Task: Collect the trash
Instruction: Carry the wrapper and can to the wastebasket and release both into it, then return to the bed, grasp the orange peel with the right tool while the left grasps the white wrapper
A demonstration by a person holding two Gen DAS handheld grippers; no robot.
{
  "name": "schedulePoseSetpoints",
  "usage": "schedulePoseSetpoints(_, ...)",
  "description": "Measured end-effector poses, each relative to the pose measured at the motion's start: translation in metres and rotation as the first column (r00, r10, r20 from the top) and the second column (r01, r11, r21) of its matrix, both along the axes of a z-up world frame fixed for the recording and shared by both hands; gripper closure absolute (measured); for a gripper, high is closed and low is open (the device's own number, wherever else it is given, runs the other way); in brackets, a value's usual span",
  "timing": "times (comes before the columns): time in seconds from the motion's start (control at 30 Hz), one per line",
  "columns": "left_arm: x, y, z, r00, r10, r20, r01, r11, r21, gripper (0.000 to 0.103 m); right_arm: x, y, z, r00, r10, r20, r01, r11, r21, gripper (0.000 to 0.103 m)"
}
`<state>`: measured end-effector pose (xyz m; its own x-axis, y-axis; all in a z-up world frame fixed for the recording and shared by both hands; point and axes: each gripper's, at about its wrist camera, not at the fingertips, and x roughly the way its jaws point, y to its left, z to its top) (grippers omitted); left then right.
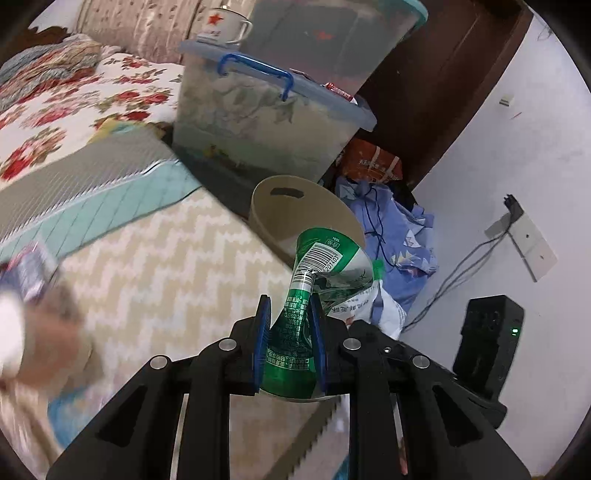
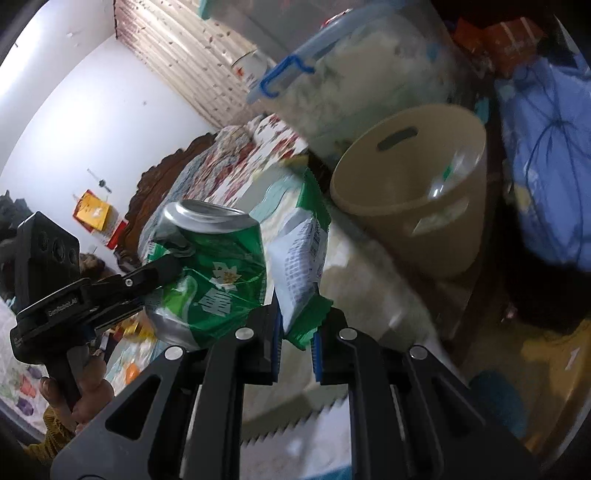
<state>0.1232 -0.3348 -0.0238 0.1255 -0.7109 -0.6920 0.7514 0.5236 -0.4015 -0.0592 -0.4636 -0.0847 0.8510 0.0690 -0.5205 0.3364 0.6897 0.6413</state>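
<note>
My left gripper (image 1: 290, 306) is shut on a crushed green can (image 1: 295, 332), held in the air in front of a beige waste bin (image 1: 280, 210). In the right wrist view the same can (image 2: 207, 269) hangs at the left, pinched by the left gripper's fingers (image 2: 162, 271). My right gripper (image 2: 297, 332) is shut on a white and green snack wrapper (image 2: 301, 254), held up just short of the bin (image 2: 413, 192). The wrapper also shows behind the can in the left wrist view (image 1: 354, 291). A clear plastic item lies inside the bin.
A clear storage box with a blue lid (image 1: 266, 122) stands behind the bin, with a star mug (image 1: 221, 24) on it. A floral bed (image 1: 74, 103) lies left. Blue clothes (image 1: 399, 236), cables and a wall socket (image 1: 532, 243) lie right. A chevron-patterned surface (image 1: 166, 266) lies below.
</note>
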Motion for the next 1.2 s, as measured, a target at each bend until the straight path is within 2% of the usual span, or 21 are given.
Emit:
schedulePoseSetpoints(0.27, 0.031, -0.101, 0.008, 0.996, -0.038, 0.084, 0.034, 0.998, 0.046, 0.084, 0.024, -0.079, 0.008, 0.996, -0.094, -0.012, 0.094, 0.996, -0.009, 0.088)
schedulePoseSetpoints(0.4, 0.046, -0.147, -0.01, 0.994, -0.031, 0.103, 0.02, 0.995, 0.103, 0.083, 0.044, -0.109, -0.001, 0.993, -0.106, -0.055, 0.106, 0.994, -0.006, 0.088)
schedulePoseSetpoints(0.57, 0.055, -0.177, -0.036, 0.995, -0.022, 0.095, 0.005, 0.985, 0.17, 0.081, 0.059, -0.131, -0.02, 0.984, -0.148, -0.1, 0.148, 0.989, -0.001, 0.085)
schedulePoseSetpoints(0.77, 0.045, -0.198, -0.045, 0.982, -0.066, 0.175, 0.028, 0.977, 0.213, 0.078, 0.069, -0.141, -0.032, 0.98, -0.163, -0.118, 0.164, 0.986, -0.002, 0.085)
schedulePoseSetpoints(0.87, 0.038, -0.205, -0.041, 0.972, -0.084, 0.217, 0.035, 0.974, 0.222, 0.058, 0.065, -0.141, -0.026, 0.978, -0.184, -0.101, 0.182, 0.983, -0.031, 0.084)
schedulePoseSetpoints(0.9, 0.037, -0.205, -0.038, 0.969, -0.074, 0.237, 0.021, 0.975, 0.219, 0.042, 0.064, -0.14, -0.025, 0.977, -0.187, -0.099, 0.184, 0.982, -0.034, 0.084)
schedulePoseSetpoints(0.93, 0.036, -0.204, -0.035, 0.965, -0.062, 0.254, 0.006, 0.977, 0.214, 0.032, 0.063, -0.139, -0.024, 0.977, -0.19, -0.099, 0.188, 0.982, -0.036, 0.084)
schedulePoseSetpoints(0.97, 0.035, -0.202, -0.033, 0.963, -0.053, 0.264, -0.003, 0.979, 0.206, 0.032, 0.061, -0.138, -0.023, 0.976, -0.196, -0.098, 0.193, 0.98, -0.036, 0.08)
schedulePoseSetpoints(1.03, 0.032, -0.194, -0.026, 0.962, -0.045, 0.269, -0.01, 0.98, 0.201, 0.032, 0.054, -0.135, -0.019, 0.972, -0.219, -0.09, 0.216, 0.976, -0.037, 0.056)
schedulePoseSetpoints(1.07, 0.032, -0.189, -0.022, 0.964, -0.036, 0.262, -0.015, 0.981, 0.191, 0.032, 0.052, -0.134, -0.017, 0.968, -0.234, -0.088, 0.231, 0.972, -0.043, 0.04)
schedulePoseSetpoints(1.1, 0.031, -0.179, -0.017, 0.969, -0.02, 0.247, -0.024, 0.985, 0.173, 0.033, 0.047, -0.131, -0.014, 0.964, -0.255, -0.077, 0.251, 0.966, -0.055, 0.036)
schedulePoseSetpoints(1.2, 0.021, -0.146, 0.0, 0.973, 0.005, 0.229, -0.035, 0.991, 0.129, 0.033, 0.041, -0.12, -0.006, 0.966, -0.254, -0.042, 0.252, 0.967, -0.05, 0.036)
